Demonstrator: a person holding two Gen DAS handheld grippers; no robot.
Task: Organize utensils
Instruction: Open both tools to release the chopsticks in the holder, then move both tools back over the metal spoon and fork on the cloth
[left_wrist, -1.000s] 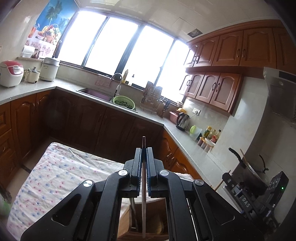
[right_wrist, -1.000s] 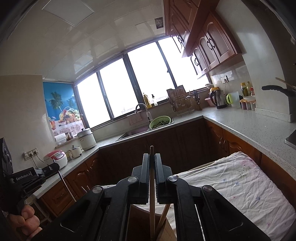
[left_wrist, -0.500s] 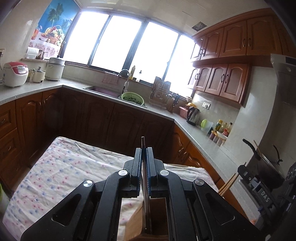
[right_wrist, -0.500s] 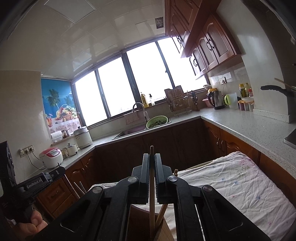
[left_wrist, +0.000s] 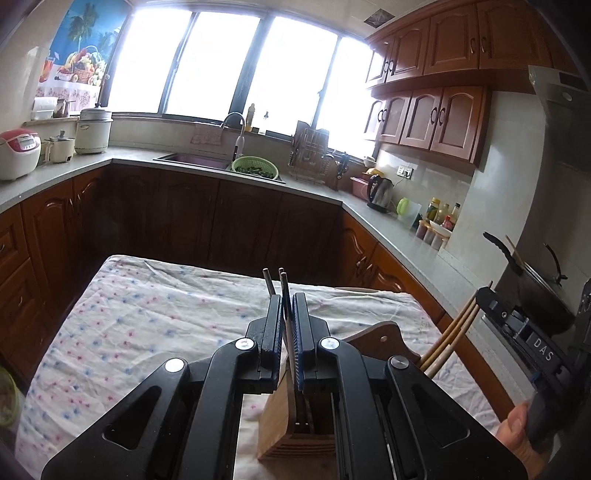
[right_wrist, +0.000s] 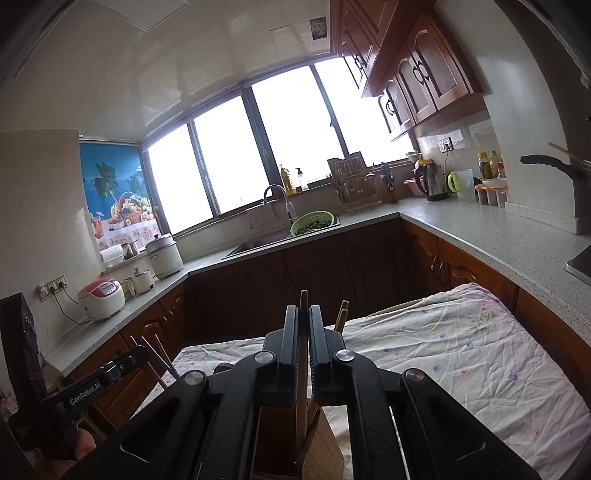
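My left gripper (left_wrist: 285, 301) is shut on thin dark chopsticks (left_wrist: 287, 332) whose lower ends reach into a wooden utensil holder (left_wrist: 295, 424) on the cloth-covered table. My right gripper (right_wrist: 303, 312) is shut on a light wooden chopstick (right_wrist: 302, 354) that also runs down into the wooden holder (right_wrist: 321, 446). Two more wooden chopstick tips (right_wrist: 341, 315) stand just right of the right gripper. In the left wrist view the right gripper's body (left_wrist: 532, 343) and wooden chopsticks (left_wrist: 450, 336) show at the right.
A floral cloth (left_wrist: 147, 317) covers the table. Brown cabinets and a grey counter (left_wrist: 388, 225) wrap around behind, with a sink, a green colander (left_wrist: 255, 167), a kettle and rice cookers. A dark pot (left_wrist: 535, 284) sits at the right.
Both grippers have tilted down toward the table and holder. More chopstick tips now show beside each gripper. The right gripper's chopsticks have come into the left wrist view.
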